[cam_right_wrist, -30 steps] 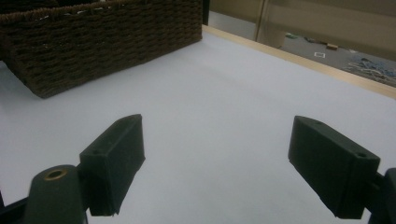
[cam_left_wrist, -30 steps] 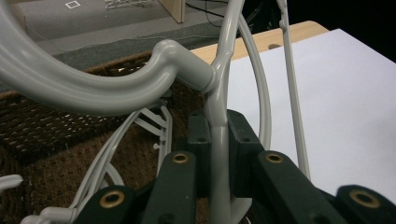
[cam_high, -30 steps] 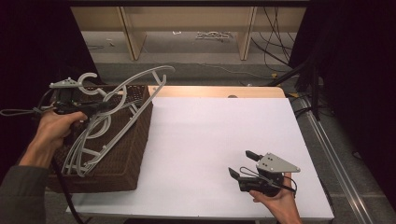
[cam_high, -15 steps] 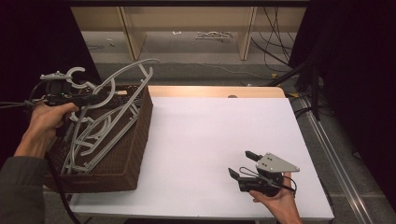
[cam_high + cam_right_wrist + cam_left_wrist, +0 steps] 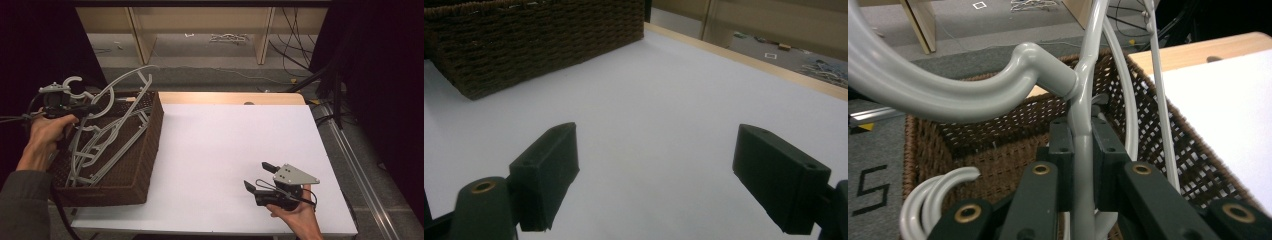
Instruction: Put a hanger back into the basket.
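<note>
Hanger (image 5: 107,95), grey plastic, clamped in left gripper (image 5: 1082,165) above wicker basket (image 5: 145,165) at table's left edge (others lie inside); it may snag them. Right gripper (image 5: 654,175) rests open.

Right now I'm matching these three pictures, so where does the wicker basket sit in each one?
High view: the wicker basket sits at the left, on the white table.
Left gripper view: the basket's rim lies behind the shut jaws.
Right gripper view: its wall stands at the upper left.
Shared landmark: the table's wooden far edge.
</note>
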{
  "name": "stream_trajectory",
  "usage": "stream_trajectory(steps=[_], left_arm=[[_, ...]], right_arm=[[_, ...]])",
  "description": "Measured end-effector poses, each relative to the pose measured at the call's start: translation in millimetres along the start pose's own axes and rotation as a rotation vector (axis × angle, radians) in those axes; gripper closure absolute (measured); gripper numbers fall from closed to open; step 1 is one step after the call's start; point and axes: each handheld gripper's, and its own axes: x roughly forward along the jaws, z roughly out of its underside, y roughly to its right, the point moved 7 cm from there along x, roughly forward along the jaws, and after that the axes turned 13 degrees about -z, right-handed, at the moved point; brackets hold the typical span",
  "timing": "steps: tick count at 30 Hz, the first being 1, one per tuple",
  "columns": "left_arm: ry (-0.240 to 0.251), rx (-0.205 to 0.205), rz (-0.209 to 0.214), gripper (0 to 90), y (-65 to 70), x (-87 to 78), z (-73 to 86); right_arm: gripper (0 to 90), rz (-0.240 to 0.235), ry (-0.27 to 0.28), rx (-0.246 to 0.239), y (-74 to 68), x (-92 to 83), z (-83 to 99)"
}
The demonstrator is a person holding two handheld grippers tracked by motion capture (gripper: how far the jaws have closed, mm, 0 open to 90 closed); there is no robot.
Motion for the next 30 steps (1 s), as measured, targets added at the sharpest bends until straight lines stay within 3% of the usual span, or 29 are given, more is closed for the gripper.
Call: stream_trajectory(steps=[13, 30], left_arm=[[0.003, 0.069, 0.013, 81.8, -8.7, 1.9, 16.8], [-0.062, 0.084, 0.007, 81.7, -23.1, 6.6, 44.7]], right_arm=[[19.4, -0.001, 0.003, -0.004, -0.2, 1.4, 0.3], [19.3, -0.01, -0.008, -0.001, -0.8, 1.6, 1.0]])
